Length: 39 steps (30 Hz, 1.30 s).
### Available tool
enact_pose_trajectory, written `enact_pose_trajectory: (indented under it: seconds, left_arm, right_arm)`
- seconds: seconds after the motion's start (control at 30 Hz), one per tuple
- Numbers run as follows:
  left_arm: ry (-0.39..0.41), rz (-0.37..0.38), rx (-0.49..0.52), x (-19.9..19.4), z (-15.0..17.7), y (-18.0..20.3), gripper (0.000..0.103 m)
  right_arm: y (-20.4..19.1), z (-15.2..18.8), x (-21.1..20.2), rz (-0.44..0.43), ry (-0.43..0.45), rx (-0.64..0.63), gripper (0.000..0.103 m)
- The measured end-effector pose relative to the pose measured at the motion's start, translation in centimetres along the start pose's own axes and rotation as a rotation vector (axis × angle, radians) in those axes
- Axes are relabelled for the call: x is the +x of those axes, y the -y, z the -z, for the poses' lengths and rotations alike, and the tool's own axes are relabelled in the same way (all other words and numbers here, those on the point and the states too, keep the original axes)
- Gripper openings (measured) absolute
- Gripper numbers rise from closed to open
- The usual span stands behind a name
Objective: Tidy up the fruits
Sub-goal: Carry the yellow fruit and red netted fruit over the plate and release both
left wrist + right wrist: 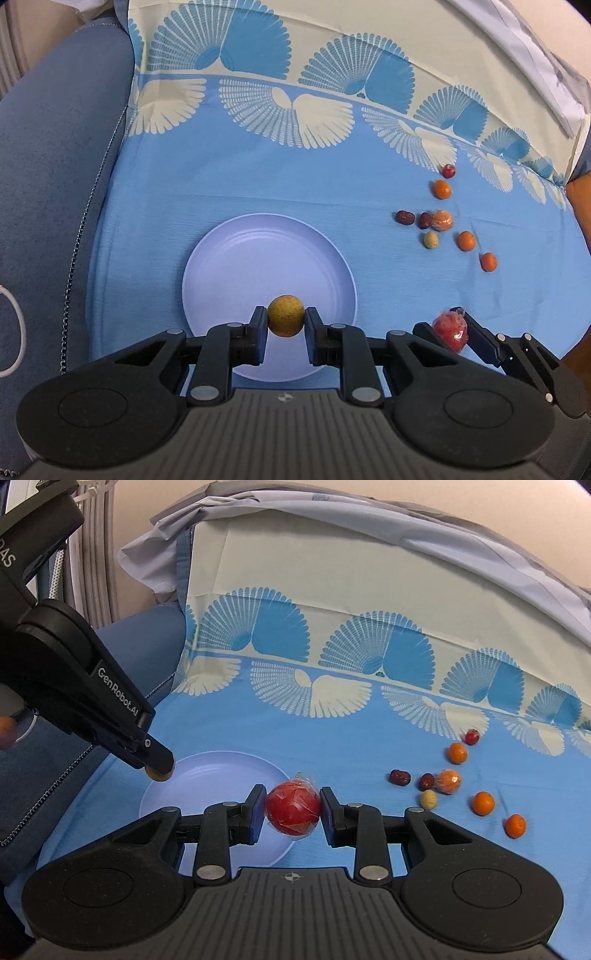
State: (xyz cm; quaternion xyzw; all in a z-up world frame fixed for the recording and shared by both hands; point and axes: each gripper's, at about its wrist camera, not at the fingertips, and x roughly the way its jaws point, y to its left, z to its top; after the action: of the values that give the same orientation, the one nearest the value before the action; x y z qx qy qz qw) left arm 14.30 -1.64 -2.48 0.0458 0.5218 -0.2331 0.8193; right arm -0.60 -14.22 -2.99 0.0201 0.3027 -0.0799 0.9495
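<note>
Yellow fruit [286, 315] unhidden only left view; right: wrapped red [293, 809].

Four oranges [442, 189] — two dates [404, 217], one plate [207, 258].

Bright, even light falls from above, so shadows are soft and faint. The pale plate [221, 258] shows a broad whitish sheen across its middle. Both fisheye views bow the patterned cloth [332, 738] strongly toward the edges, with dark corners. The wrapped red fruit [293, 808] glints on its plastic.
</note>
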Motion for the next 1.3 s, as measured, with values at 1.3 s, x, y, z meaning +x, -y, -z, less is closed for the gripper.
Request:
enact_pose_trajectory:
  seconds: [1.3]
  left_arm:
    - [-0.113,-0.144,0.092,10.5,-1.8,-1.7,0.038]
  right_arm:
    - [-2.7,0.4,10.2,-0.151,-0.168,-0.070,0.052]
